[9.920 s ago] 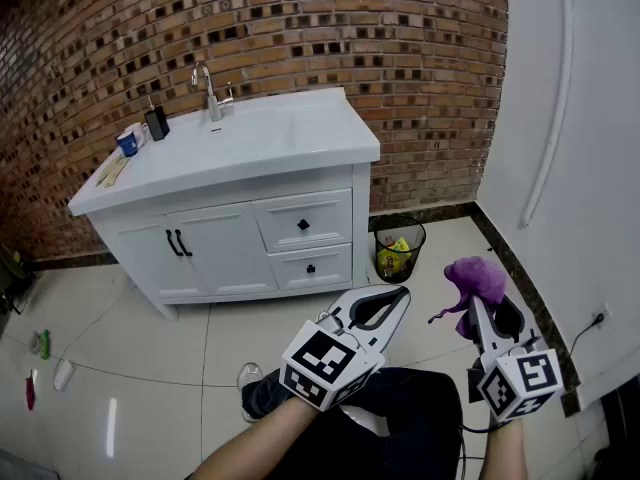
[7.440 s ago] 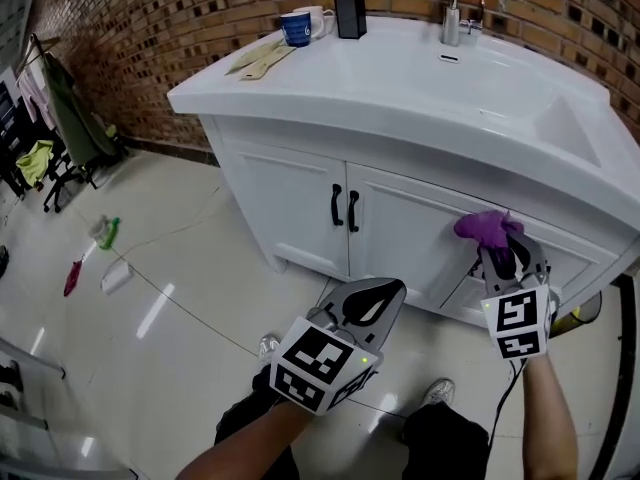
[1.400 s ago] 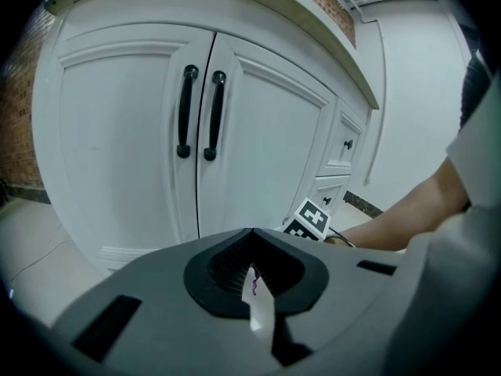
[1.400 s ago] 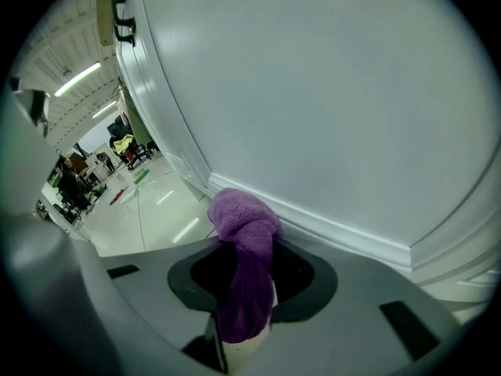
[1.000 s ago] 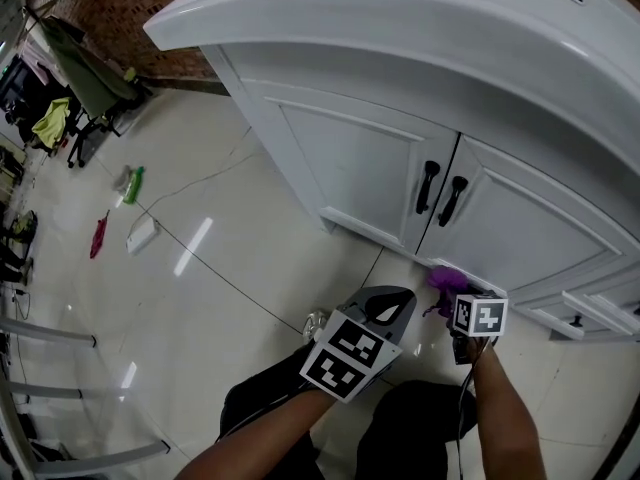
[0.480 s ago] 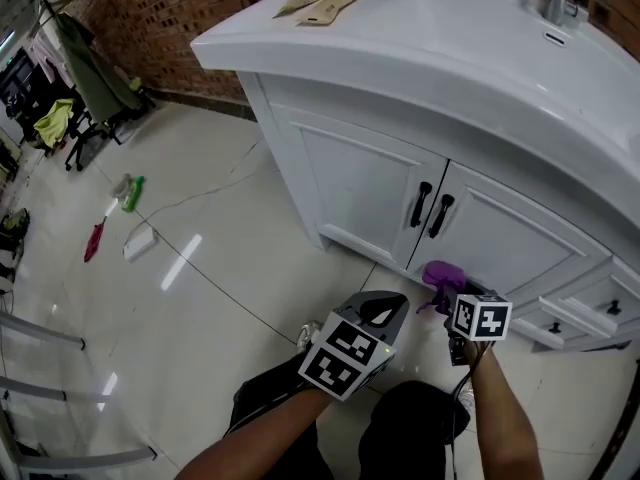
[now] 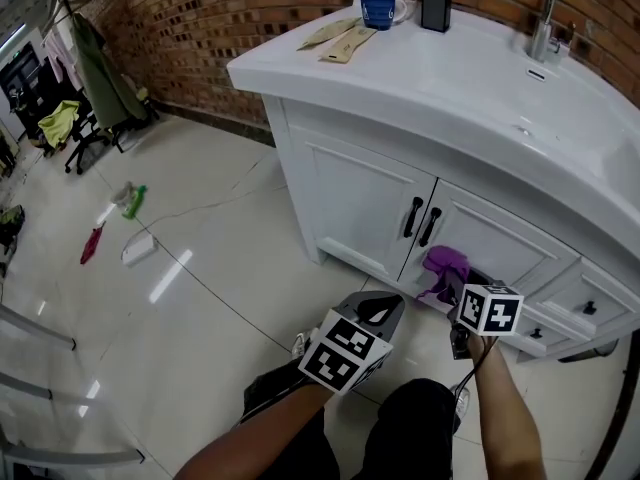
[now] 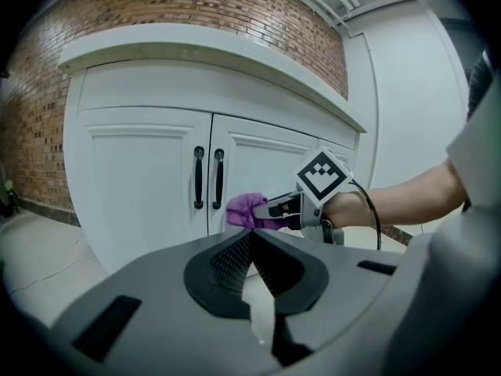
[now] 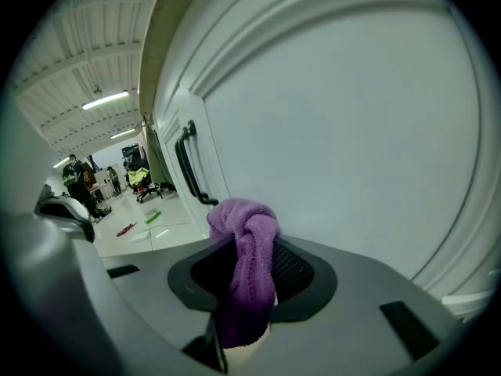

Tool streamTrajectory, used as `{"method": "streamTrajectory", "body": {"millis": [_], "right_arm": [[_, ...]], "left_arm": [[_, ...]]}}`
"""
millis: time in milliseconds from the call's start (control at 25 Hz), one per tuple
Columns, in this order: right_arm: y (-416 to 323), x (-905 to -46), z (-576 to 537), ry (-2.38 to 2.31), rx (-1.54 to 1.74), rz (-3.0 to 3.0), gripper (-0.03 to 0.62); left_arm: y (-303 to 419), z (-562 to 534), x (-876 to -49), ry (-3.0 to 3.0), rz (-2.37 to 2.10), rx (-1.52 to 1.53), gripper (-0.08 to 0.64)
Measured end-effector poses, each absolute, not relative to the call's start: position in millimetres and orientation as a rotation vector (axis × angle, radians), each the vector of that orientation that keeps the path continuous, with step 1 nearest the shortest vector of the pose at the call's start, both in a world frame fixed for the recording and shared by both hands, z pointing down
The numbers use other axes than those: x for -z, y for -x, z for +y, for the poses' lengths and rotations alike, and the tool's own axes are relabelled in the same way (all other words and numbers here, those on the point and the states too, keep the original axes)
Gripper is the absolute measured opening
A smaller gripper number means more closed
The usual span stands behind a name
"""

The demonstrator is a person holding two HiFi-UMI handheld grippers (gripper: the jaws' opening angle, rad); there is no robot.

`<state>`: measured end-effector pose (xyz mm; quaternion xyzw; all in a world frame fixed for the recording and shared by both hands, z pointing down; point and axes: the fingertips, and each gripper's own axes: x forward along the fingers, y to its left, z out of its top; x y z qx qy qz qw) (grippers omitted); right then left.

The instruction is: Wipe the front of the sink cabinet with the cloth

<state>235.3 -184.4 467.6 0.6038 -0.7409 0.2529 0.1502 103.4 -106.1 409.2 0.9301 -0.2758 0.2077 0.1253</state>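
Note:
A purple cloth (image 7: 444,271) (image 9: 244,265) (image 8: 246,210) is bunched between the jaws of my right gripper (image 7: 455,285) (image 9: 246,249), which is shut on it. The cloth is pressed to the lower part of the right-hand door (image 7: 490,243) (image 9: 344,155) of the white sink cabinet (image 7: 350,203), just right of the two black door handles (image 7: 420,222) (image 8: 208,177). My left gripper (image 7: 378,311) (image 8: 250,237) hangs shut and empty in front of the cabinet, lower and to the left of the right one.
The white countertop (image 7: 470,78) overhangs the doors and carries a blue mug (image 7: 378,8), a black dispenser (image 7: 436,4) and a tap (image 7: 545,23). Drawers with black knobs (image 7: 590,308) lie to the right. Small items (image 7: 130,200) lie on the tiled floor at left.
The right gripper with the cloth has moved up the right-hand door from its bottom edge. The view has lifted, showing more of the countertop. The left gripper barely moved.

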Motion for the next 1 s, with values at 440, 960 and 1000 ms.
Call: {"method": "streamTrajectory", "body": {"millis": [440,960,1000], "right_arm": [[-238.6,-362.9,-182.5,-1.820,-0.554,-2.197,0.118],[-225.2,-275.4,-182.8,-1.845,-0.405,-2.311,0.118],[-221.3,-270.5,-185.2,-1.839,-0.393,-2.320,0.118]], "left_arm": [[-103.1,-93.6,-361.2,-2.777,-0.836,-0.523,0.005],[-105.0,-89.5,-326.3,-2.815,-0.866,-0.458,0.005],[-103.9,-91.4,-324.1,-2.815,-0.872,-0.450,0.005]]}}
